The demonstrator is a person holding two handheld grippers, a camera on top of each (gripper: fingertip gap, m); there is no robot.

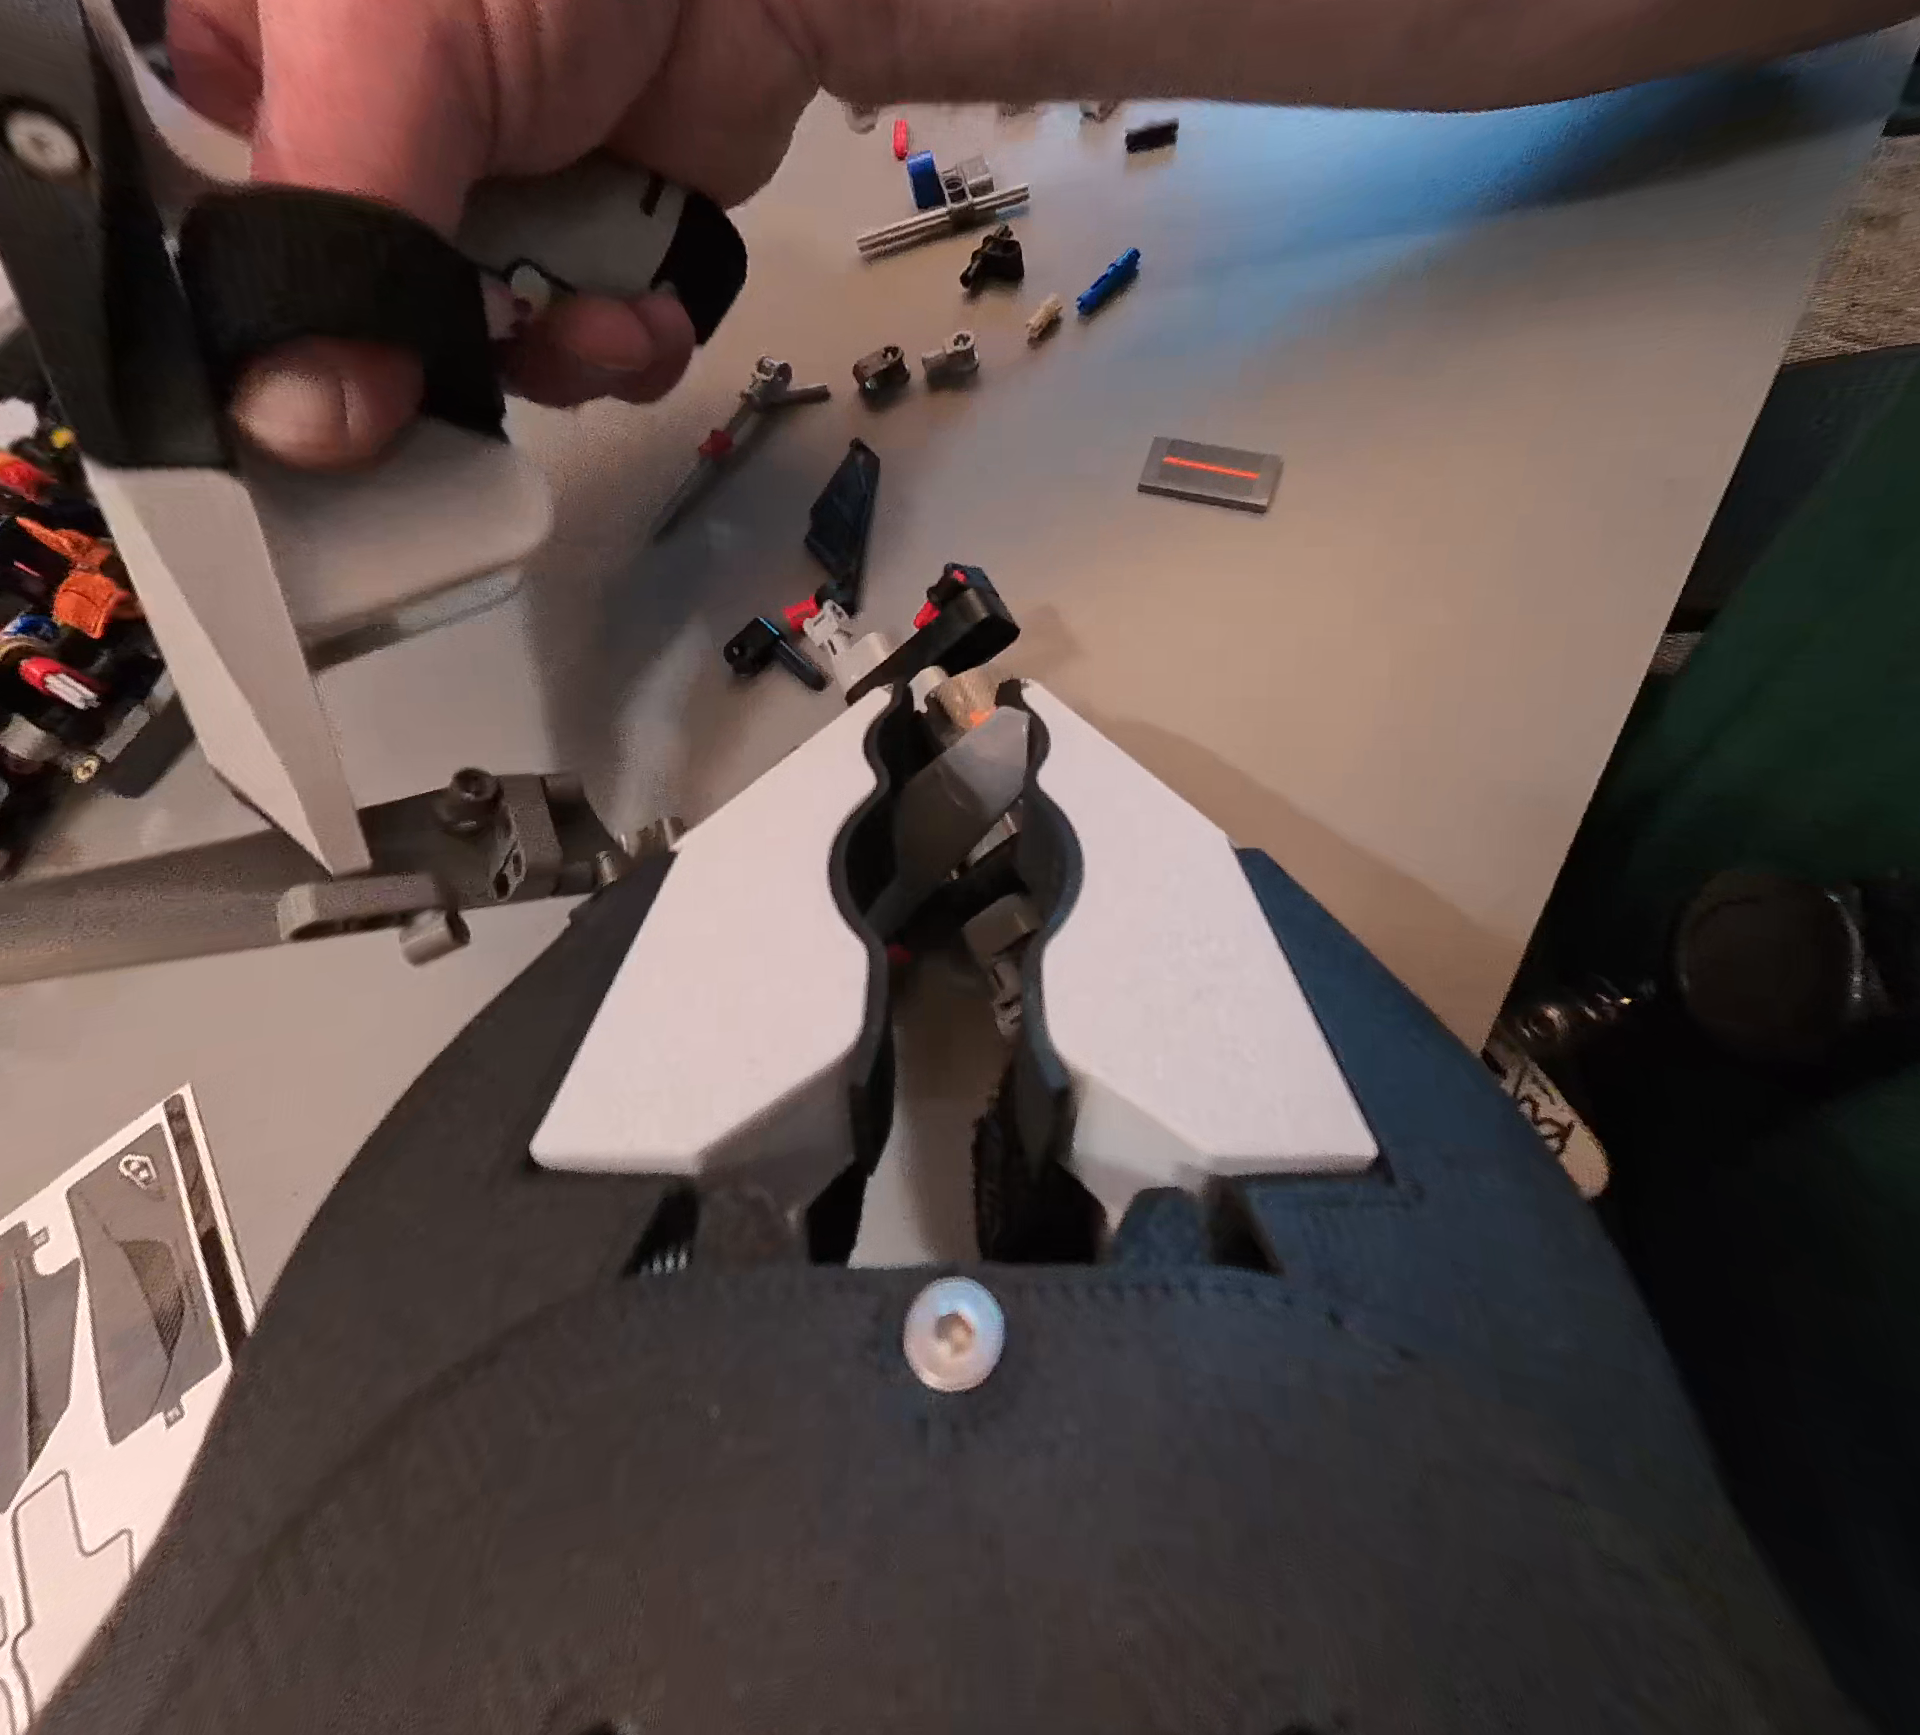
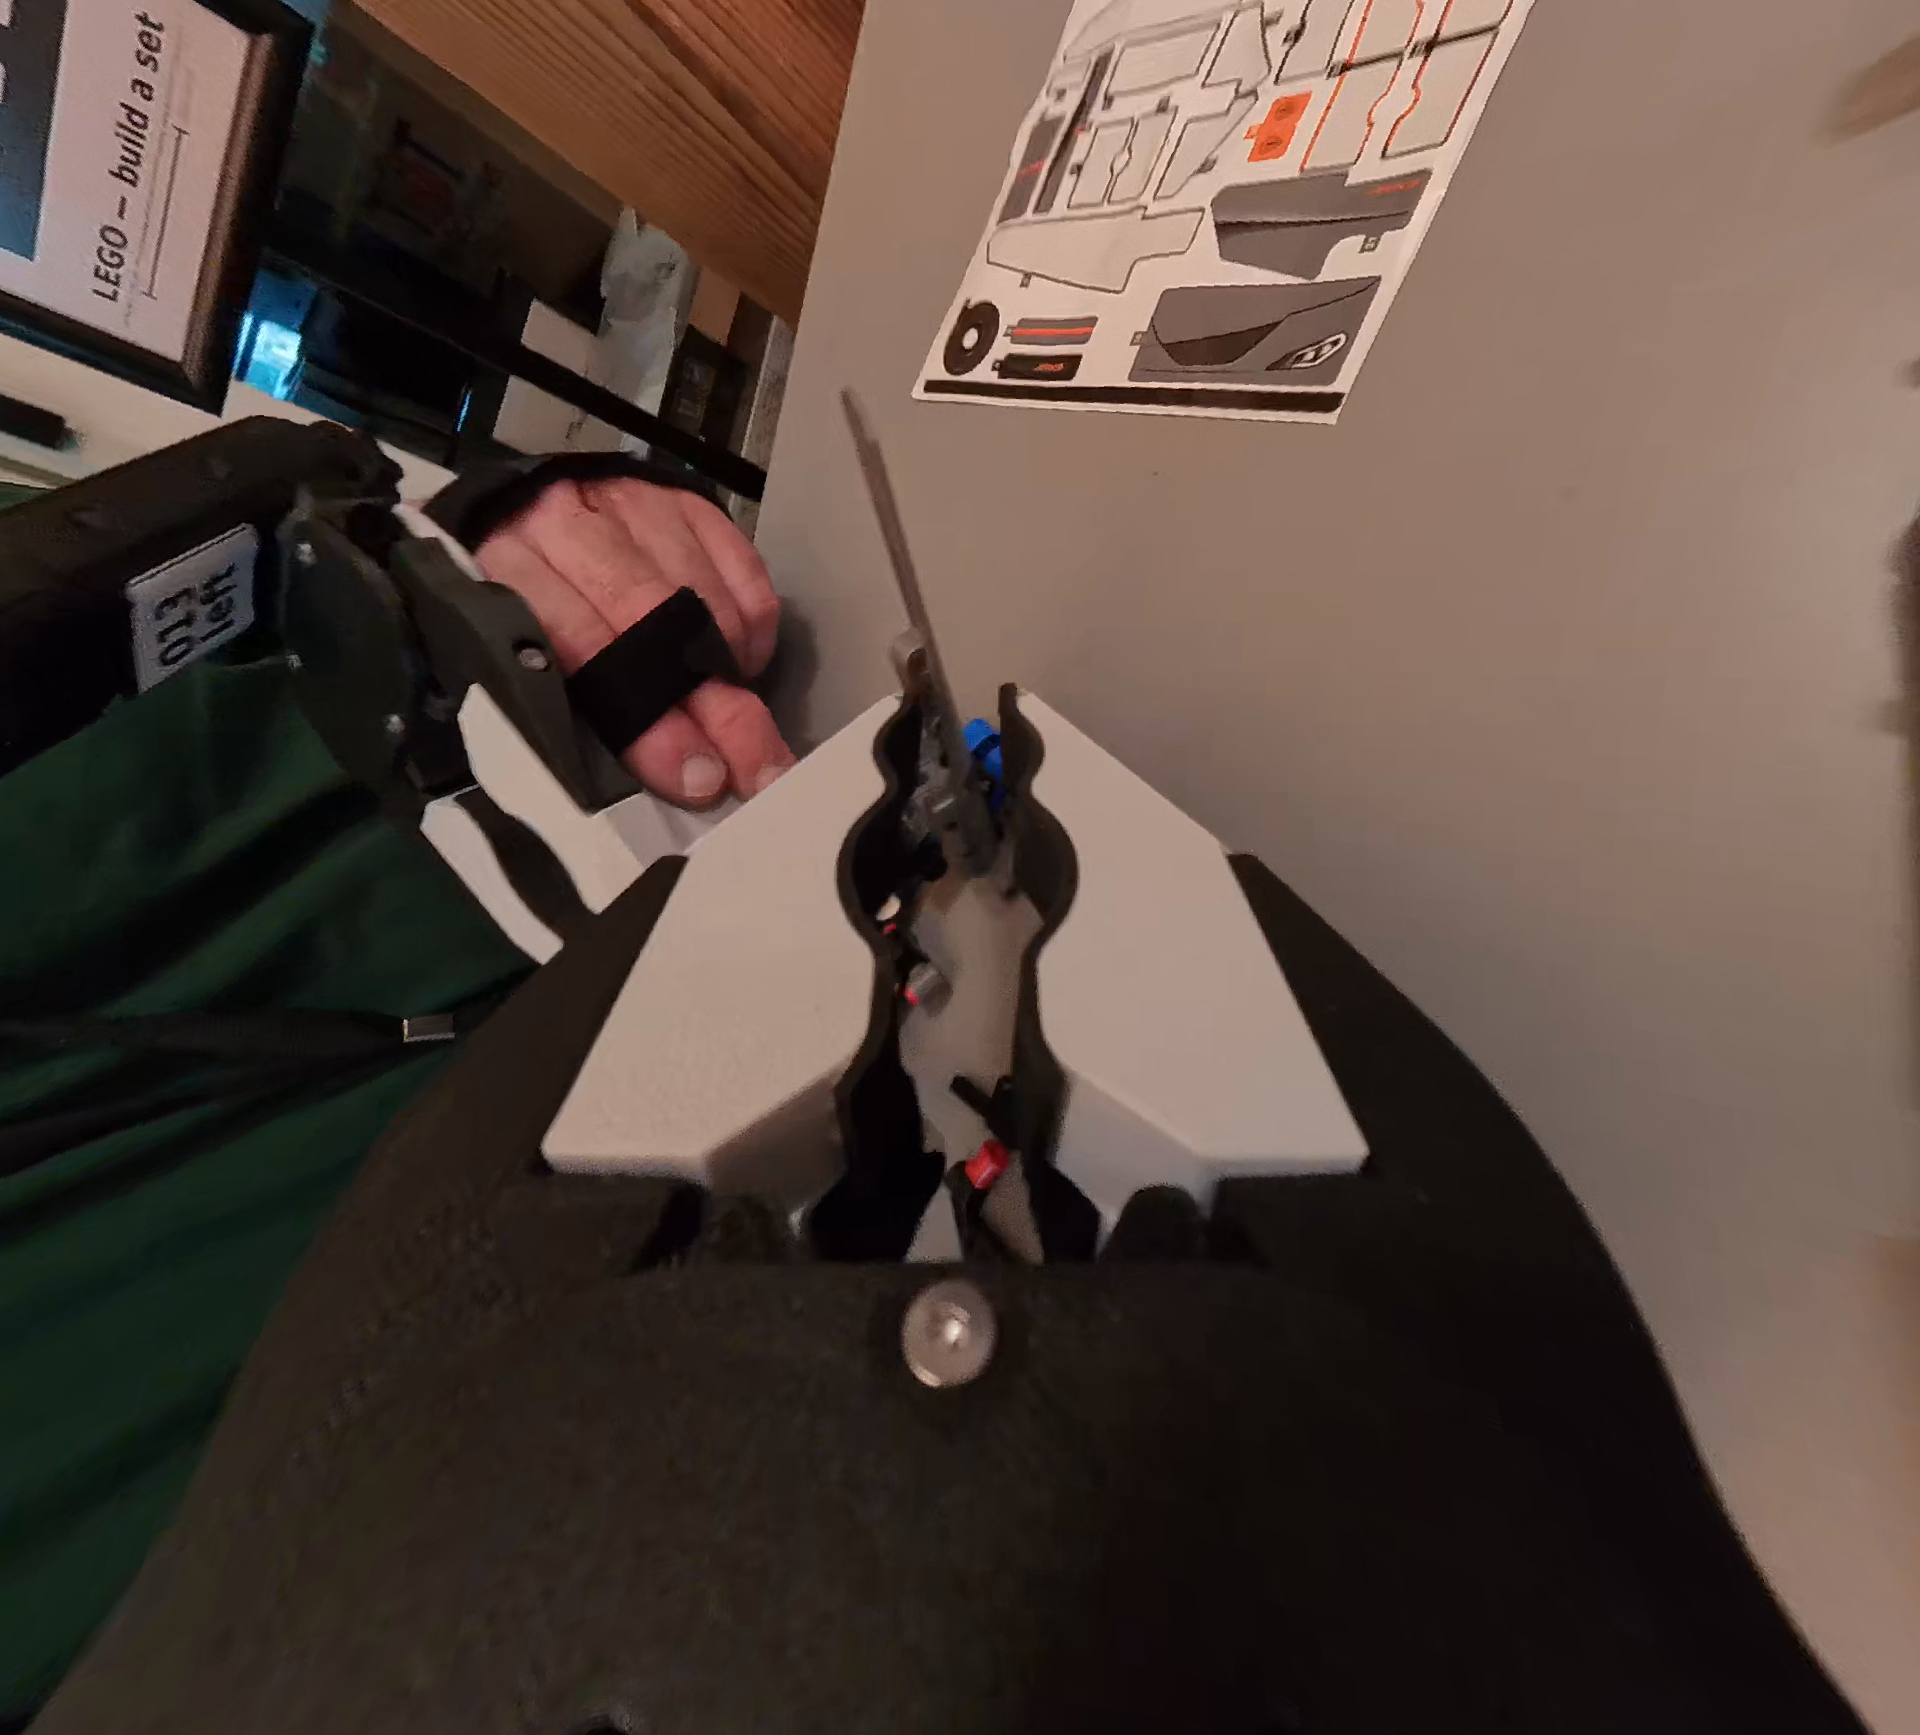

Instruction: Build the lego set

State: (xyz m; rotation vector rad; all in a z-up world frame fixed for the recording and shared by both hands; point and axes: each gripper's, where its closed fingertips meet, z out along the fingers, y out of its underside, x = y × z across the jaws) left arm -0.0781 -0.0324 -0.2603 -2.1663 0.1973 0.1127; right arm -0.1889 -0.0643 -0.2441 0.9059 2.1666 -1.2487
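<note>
Grip, left: left gripper (image 1: 951, 719) at frame centre of the left wrist view, jaws clamped on a dark grey Technic sub-assembly (image 1: 961, 786); a black lever piece with red pins (image 1: 951, 620) sticks out past the fingertips.

Grip, right: right gripper (image 2: 951, 729) at centre of the right wrist view, jaws clamped on a grey liftarm assembly (image 2: 935, 750) with a blue pin (image 2: 979, 740); its long thin beam rises toward upper centre.

Other gripper seen: in the left wrist view, the right hand (image 1: 499, 23) fills the upper left; below it, at left centre, a grey beam with connectors (image 1: 457, 864) protrudes from white fingers.

Loose parts: scattered on the grey surface (image 1: 1351, 646) in the upper middle of the left wrist view — blue pin (image 1: 1107, 280), grey tile with orange stripe (image 1: 1210, 473), black wedge panel (image 1: 844, 516), light grey axle bars (image 1: 940, 218).

Partial model: colourful build (image 1: 62, 605) at the left edge, blurred.

Sticker sheet: sticker sheet (image 2: 1247, 127) flat on the surface, upper right of the right wrist view.

Left hand: left hand (image 2: 644, 625) at left centre of the right wrist view, strapped to its gripper.
</note>
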